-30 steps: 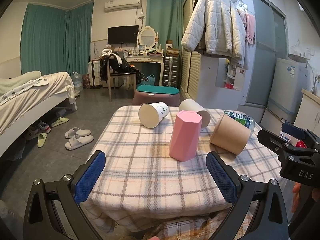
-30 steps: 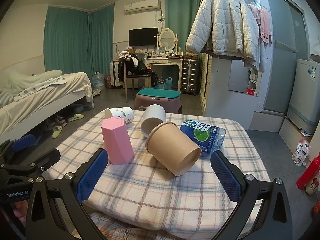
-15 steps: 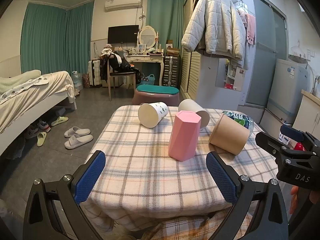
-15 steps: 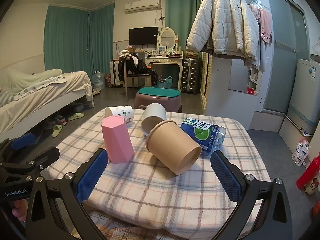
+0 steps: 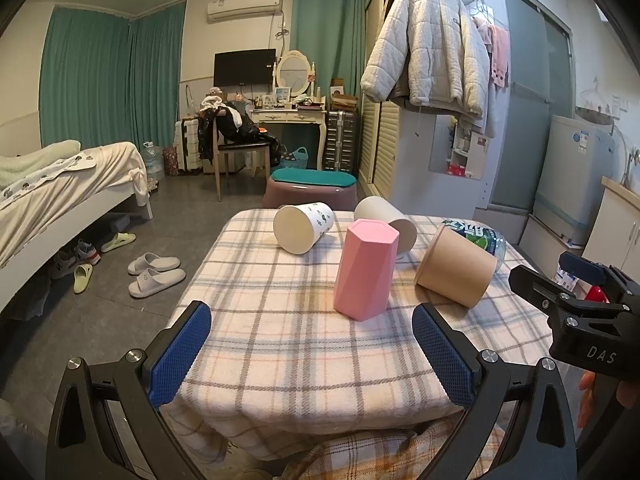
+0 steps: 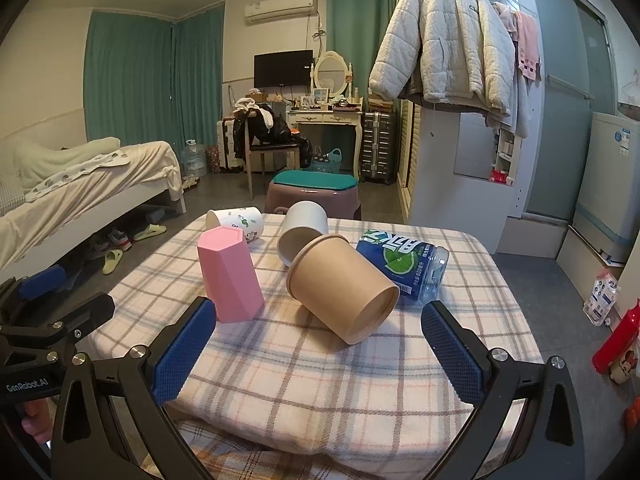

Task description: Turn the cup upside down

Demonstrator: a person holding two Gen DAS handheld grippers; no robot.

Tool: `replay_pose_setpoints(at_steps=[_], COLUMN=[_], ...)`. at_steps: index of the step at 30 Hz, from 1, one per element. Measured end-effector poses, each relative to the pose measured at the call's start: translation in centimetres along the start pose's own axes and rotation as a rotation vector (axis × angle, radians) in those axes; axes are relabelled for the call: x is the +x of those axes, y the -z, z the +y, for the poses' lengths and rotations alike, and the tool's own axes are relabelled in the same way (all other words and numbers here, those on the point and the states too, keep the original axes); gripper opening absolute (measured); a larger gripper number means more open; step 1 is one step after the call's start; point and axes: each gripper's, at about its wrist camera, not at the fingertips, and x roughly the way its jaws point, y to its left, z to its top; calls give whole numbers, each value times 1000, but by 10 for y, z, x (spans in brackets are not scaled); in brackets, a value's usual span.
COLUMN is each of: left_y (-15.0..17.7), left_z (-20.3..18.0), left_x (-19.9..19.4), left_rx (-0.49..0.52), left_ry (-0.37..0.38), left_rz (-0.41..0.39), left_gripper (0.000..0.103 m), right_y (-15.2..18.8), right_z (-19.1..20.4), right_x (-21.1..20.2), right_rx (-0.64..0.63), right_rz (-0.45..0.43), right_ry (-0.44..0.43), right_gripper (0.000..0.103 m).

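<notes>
Bedroom clutter sits behind a low table (image 5: 304,344) under a plaid cloth, and both of your tools hang short of its near edge. Your left gripper (image 5: 312,354) has its blue pads (image 5: 181,354) spread wide with nothing between them; your right gripper (image 6: 320,354) is spread just as wide, pads (image 6: 451,350) bare, holding nothing.

Just past your left gripper, the pink cup (image 5: 366,270) stands on the cloth with its narrower closed end up, tilted slightly. Right of it, the brown paper cup (image 6: 342,286) lies on its side, its base toward your right gripper, and its far side appears to rest against a blue soda bottle (image 6: 402,262) that also lies on its side.

Farther back, a plain white cup (image 6: 302,230) lies tipped with its mouth toward you, close behind the brown one. Left of that, a white cup with small prints (image 5: 304,228) lies on its side near the far edge. Beyond the table stands a stool with a teal cushion (image 5: 312,188), and a pale puffy jacket (image 5: 430,44) hangs on the wardrobe at the right.
</notes>
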Motion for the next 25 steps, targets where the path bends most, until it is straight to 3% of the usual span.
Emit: replay_pose_setpoints(at_steps=[25], left_y=[4], left_z=[-3], left_x=[-2], left_rx=[0], left_ry=[-3], left_rz=[-1], left_gripper=[103], right_y=[1], right_z=[-1], right_x=[1], right_rx=[5], right_rz=[7], right_ry=[-2], right_gripper=[103])
